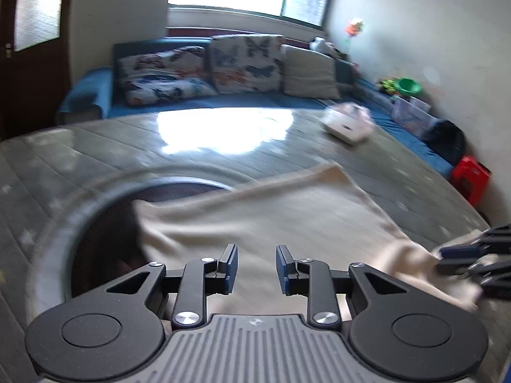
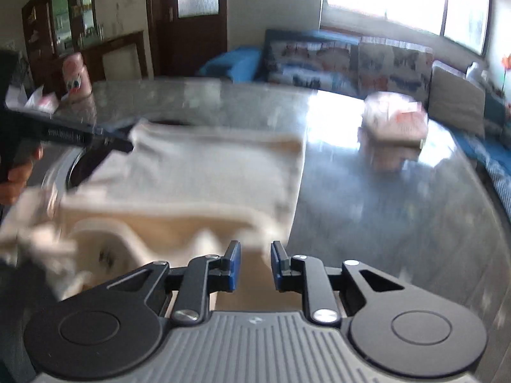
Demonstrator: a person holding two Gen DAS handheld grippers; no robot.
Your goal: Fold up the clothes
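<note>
Under both parted claws (image 1: 257, 269) (image 2: 255, 266) lies cream cloth (image 1: 287, 217).

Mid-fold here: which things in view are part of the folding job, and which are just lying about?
Part of the job:
- cream garment, spread on the table
- left hand-held gripper, open over it
- right hand-held gripper, open at its edge

Lying about:
- white box on the table
- pink bottle
- sofa cushions
- red stool
</note>
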